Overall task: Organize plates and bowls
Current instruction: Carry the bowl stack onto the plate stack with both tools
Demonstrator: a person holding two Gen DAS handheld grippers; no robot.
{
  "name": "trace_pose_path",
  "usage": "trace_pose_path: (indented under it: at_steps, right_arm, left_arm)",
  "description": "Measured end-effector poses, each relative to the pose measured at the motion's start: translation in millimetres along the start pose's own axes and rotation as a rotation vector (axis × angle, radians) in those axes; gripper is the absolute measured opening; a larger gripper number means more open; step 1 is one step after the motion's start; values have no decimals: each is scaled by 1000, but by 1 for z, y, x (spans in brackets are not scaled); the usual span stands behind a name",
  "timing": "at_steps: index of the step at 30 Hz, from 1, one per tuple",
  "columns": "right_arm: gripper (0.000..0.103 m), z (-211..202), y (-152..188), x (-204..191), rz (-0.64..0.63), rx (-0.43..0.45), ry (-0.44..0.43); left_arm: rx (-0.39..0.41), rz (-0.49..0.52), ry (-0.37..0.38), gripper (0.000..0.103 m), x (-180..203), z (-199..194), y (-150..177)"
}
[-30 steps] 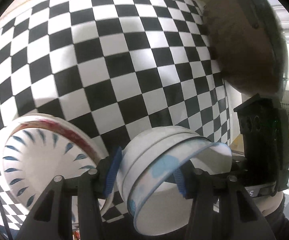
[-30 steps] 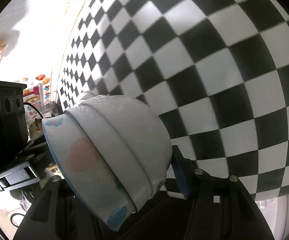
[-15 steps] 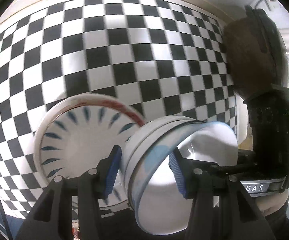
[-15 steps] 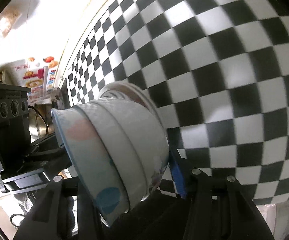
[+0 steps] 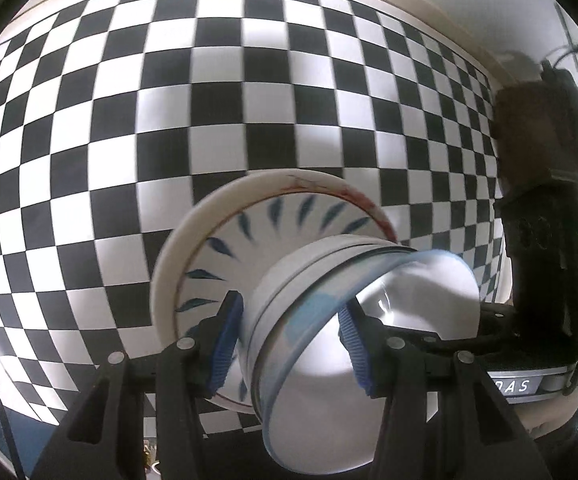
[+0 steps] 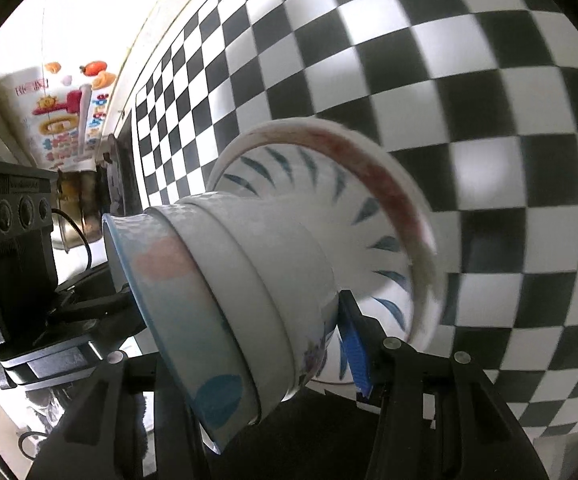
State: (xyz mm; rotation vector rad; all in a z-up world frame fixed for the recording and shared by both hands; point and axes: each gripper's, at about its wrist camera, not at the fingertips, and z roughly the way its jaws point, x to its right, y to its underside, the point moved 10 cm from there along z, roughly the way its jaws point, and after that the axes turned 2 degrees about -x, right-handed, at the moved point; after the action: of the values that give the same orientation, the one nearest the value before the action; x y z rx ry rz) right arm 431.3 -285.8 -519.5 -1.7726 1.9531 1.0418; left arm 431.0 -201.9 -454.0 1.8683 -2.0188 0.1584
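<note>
Nesting three deep, the bowl stack [image 5: 353, 320] hangs tilted over the plate [image 5: 249, 232] on the checkered cloth [image 5: 129, 120], well in from its edges. Left tongs [image 5: 289, 332] clamp one rim wall, pads inside and outside; right tongs [image 6: 249, 328] clamp the opposite side likewise. Glazed ceramic: judged heavy, stiff, slick, breakable; hold at the rim, both sides. Writing: "DAS" on the right tongs' housing, partly cut off; a wall poster [image 6: 65, 120] at the far left, its characters unreadable.
</note>
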Motion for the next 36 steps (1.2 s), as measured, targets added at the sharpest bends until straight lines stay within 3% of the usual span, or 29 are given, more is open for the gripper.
trace_pose_path:
  at_steps: [11, 28, 36]
  right_arm:
    - [50, 18, -1, 3, 4, -33, 40]
    - [50, 15, -1, 5, -8, -17, 64]
    - [48, 6, 0, 4, -48, 11, 138]
  left_arm:
    - [-24, -43, 17, 45, -12, 17, 8]
    - [7, -40, -2, 45, -11, 14, 13]
    - [27, -26, -89, 47, -13, 12, 16]
